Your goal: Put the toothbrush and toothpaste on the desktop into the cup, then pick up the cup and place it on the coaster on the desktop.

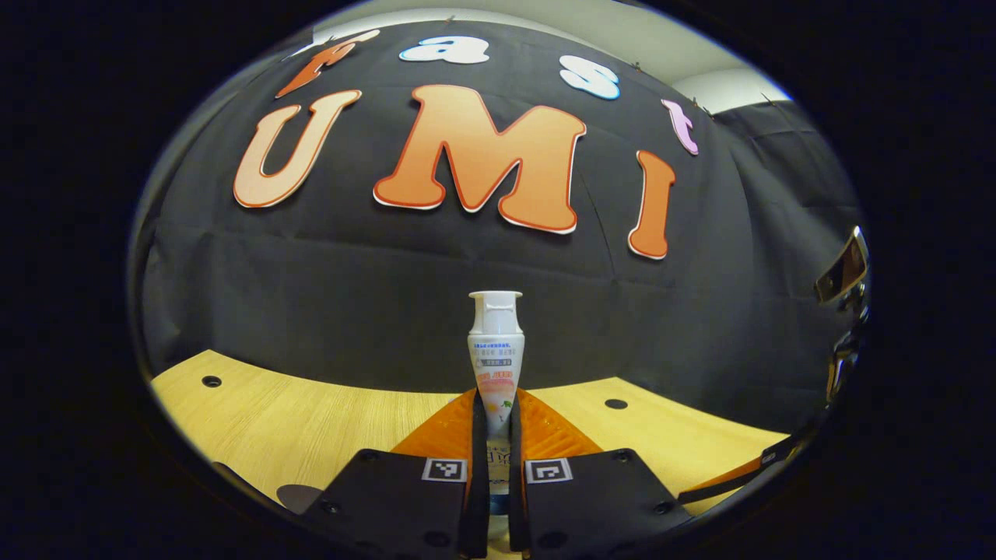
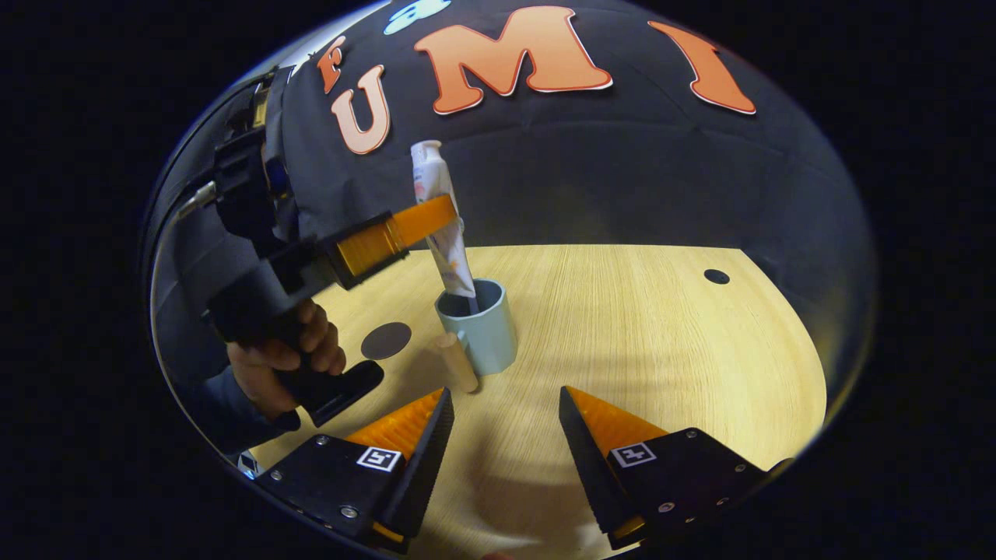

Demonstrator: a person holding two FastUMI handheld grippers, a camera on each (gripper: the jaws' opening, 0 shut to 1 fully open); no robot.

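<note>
Holding the toothpaste (image 2: pixel 440 210) cap-up in the left gripper (image 2: pixel 436 222), clamped on its middle, we dip its lower end into the cup (image 2: pixel 486 330) on the table (image 2: pixel 661 342) so it drops in upright. Our hand (image 2: pixel 284 354) grips the handle beside the coaster (image 2: pixel 387 340). Farther right, our right gripper (image 2: pixel 506 420) hovers wide open, empty.

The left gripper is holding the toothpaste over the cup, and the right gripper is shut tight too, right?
Not quite. The right gripper is open, its fingers wide apart and holding nothing, as the right gripper view shows. The left gripper does hold the toothpaste, its lower end dipping into the cup.
</note>
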